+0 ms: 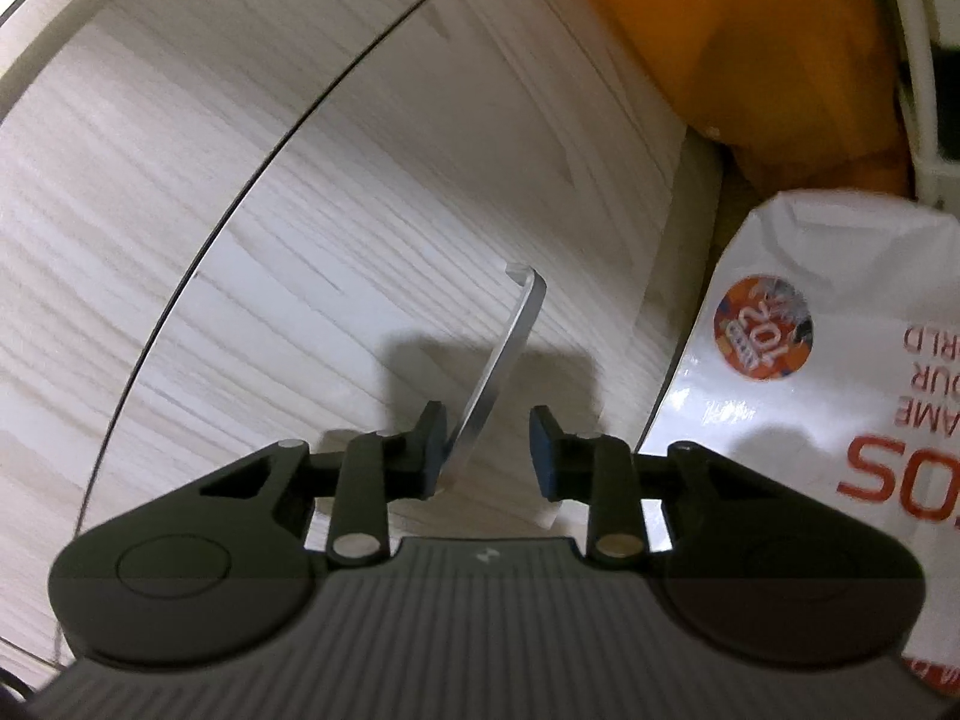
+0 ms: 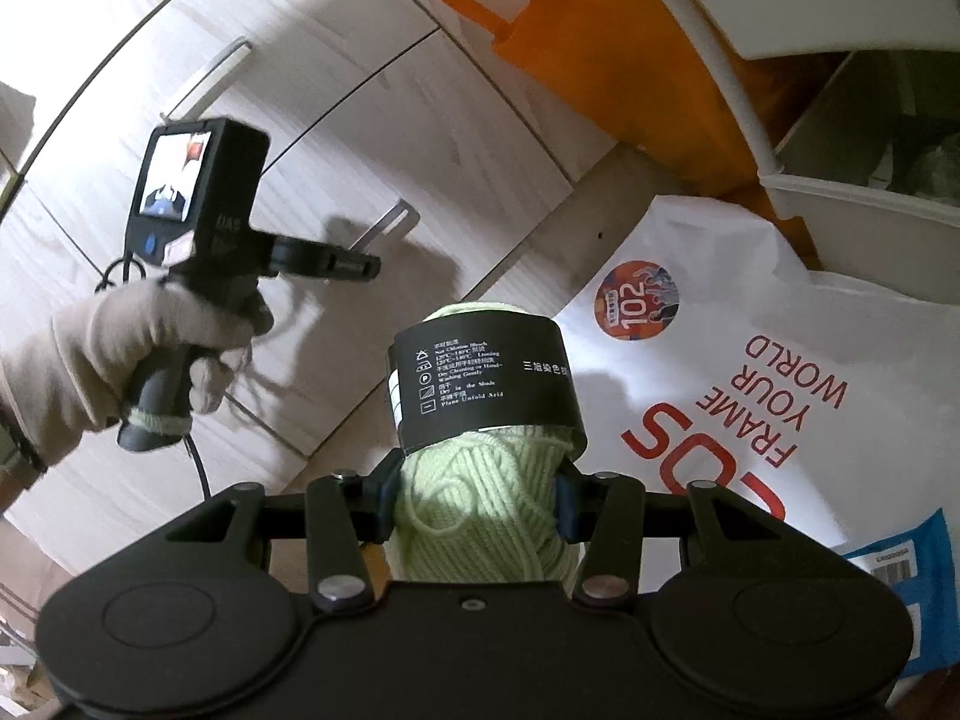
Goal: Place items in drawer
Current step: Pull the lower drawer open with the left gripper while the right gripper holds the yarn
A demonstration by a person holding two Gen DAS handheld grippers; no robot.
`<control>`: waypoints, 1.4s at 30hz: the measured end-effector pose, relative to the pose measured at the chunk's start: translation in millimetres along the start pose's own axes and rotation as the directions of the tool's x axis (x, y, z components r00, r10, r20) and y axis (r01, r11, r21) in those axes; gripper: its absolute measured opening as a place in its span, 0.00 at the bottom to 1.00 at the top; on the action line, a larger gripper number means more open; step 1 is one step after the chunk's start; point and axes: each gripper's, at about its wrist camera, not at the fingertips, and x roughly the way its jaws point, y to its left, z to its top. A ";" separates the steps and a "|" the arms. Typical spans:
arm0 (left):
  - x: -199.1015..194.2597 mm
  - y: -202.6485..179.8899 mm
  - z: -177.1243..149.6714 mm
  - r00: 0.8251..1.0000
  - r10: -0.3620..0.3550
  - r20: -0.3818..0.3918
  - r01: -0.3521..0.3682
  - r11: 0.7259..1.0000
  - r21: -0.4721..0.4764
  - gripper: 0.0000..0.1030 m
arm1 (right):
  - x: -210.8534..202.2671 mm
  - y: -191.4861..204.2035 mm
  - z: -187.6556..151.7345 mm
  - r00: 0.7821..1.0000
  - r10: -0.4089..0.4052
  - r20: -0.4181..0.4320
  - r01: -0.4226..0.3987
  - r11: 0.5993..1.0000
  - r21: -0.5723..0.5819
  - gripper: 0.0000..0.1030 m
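Low in the middle of the left wrist view, the brushed-metal bar handle of the pale wood-grain drawer front stands between the fingers of the left gripper. The pad on the picture's left looks to touch the bar's near end, though I cannot be sure of it; the pad on the right stands clear of it with a gap. So the jaws are spread around the handle, not yet pinching it.

To do this step well, I would judge the jaws should finish closing until both pads bear on the bar, squarely across it and not at its very tip, and then the pull should run straight out along the drawer's travel, so the bar does not slip sideways out of the pads.

In the right wrist view, at centre and just below, the ball of pale green yarn with a black paper band is squeezed between the blue pads of the right gripper, its banded end pointing away from the camera. It waits clear of the drawer and should stay so until the front is out.

At the left of that view a gloved hand grips the left tool's handle, aimed at the same drawer handle. To the right lies a glossy white shopping bag with red lettering, and above it an orange fabric bag by a white plastic bin.
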 end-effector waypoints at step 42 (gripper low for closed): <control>-67.7 -43.8 -12.3 0.993 -0.113 0.030 0.115 0.991 -0.068 0.35 | -14.0 -13.3 -2.9 0.999 -0.039 0.038 0.039 0.999 -0.002 0.53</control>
